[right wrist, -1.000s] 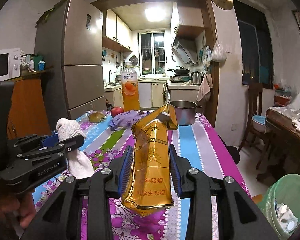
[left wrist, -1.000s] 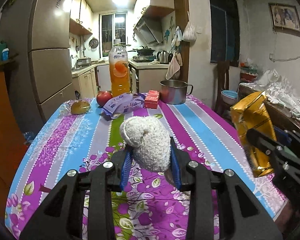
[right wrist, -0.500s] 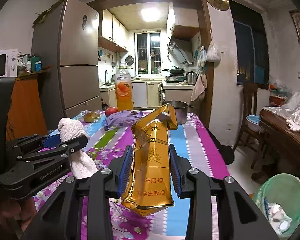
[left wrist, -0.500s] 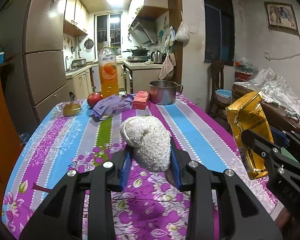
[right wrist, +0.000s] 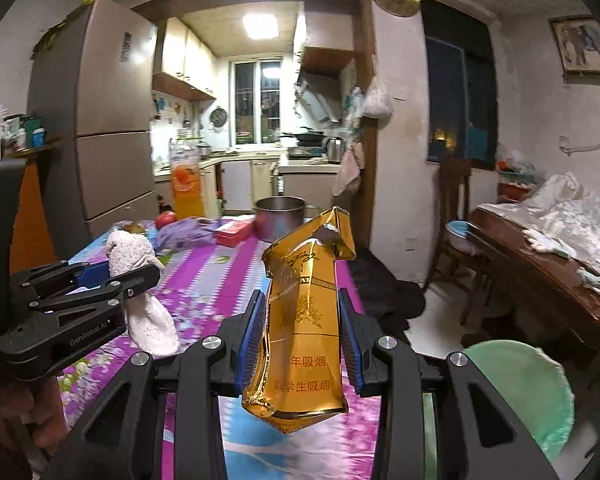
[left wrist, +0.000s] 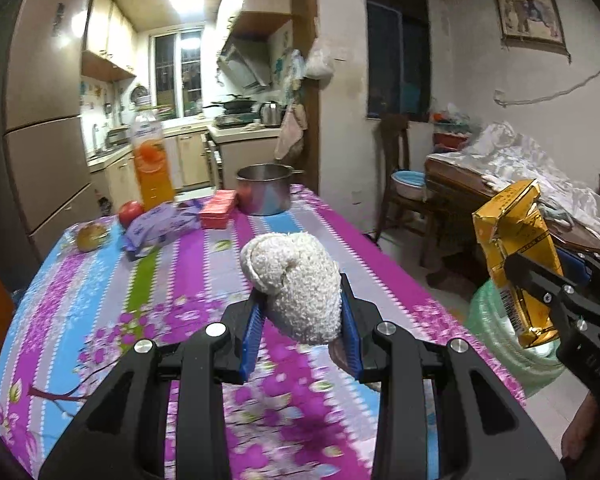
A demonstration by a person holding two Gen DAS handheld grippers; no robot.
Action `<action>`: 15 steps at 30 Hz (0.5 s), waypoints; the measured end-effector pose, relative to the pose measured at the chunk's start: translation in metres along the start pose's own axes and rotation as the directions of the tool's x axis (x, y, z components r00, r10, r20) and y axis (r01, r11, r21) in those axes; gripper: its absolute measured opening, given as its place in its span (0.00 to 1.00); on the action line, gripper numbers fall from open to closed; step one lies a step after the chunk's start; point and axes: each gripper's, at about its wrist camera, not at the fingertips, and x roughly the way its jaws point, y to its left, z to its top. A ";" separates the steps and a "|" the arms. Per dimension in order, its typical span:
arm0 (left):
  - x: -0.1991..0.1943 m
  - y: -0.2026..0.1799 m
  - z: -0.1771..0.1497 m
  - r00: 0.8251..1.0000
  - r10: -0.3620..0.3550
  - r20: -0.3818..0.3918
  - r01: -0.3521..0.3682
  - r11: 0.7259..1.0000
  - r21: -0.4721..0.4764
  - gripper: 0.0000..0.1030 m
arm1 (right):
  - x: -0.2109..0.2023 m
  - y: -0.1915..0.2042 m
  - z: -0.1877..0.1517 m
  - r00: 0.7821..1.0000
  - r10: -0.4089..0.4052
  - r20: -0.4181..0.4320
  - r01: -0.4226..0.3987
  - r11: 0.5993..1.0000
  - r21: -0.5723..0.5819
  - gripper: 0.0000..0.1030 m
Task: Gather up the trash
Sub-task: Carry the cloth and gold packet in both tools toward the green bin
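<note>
— Two pieces of trash are in hand, one per gripper. My left gripper is pinching a wad of white cloth, and my right gripper is clamped on a crumpled gold carton.

— Where are they relative to the bin?

— I'll use the green bin as the reference. It sits on the floor just off the table's near right corner. The carton hangs above the table edge just left of the bin, not over its mouth. The cloth is farther left of it, over the flowered tablecloth.

— Why hold them that way?

— I judge both are gripped across the middle so nothing slips on the way over. The carton stands roughly upright between the blue pads, its torn top leaning up and right; the cloth bulges above the pads and dangles below them.

— And the hand poses?

— Both grippers point forward and somewhat down, side by side, the left one visible low at the left in the right wrist view. A hand wraps its handle there.

— What is left on the table?

— On the far side from the bin: a juice bottle, a steel pot, a purple packet, a red box and fruit. I'd guess these stay.
</note>
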 end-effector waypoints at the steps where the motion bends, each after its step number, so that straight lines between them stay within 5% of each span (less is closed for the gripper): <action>1: 0.003 -0.008 0.002 1.000 -0.018 -0.002 0.018 1.000 0.007 0.32 | -0.002 -0.008 -0.001 1.000 -0.010 -0.002 0.010 1.000 0.006 0.36; 7: 0.020 -0.056 0.013 0.991 -0.133 -0.021 0.134 0.990 0.041 0.32 | -0.020 -0.082 -0.004 0.994 -0.103 -0.034 0.105 0.993 0.056 0.36; 15: 0.044 -0.126 0.019 0.955 -0.287 -0.079 0.293 0.953 0.081 0.32 | -0.043 -0.170 -0.017 0.977 -0.197 -0.086 0.206 0.973 0.108 0.36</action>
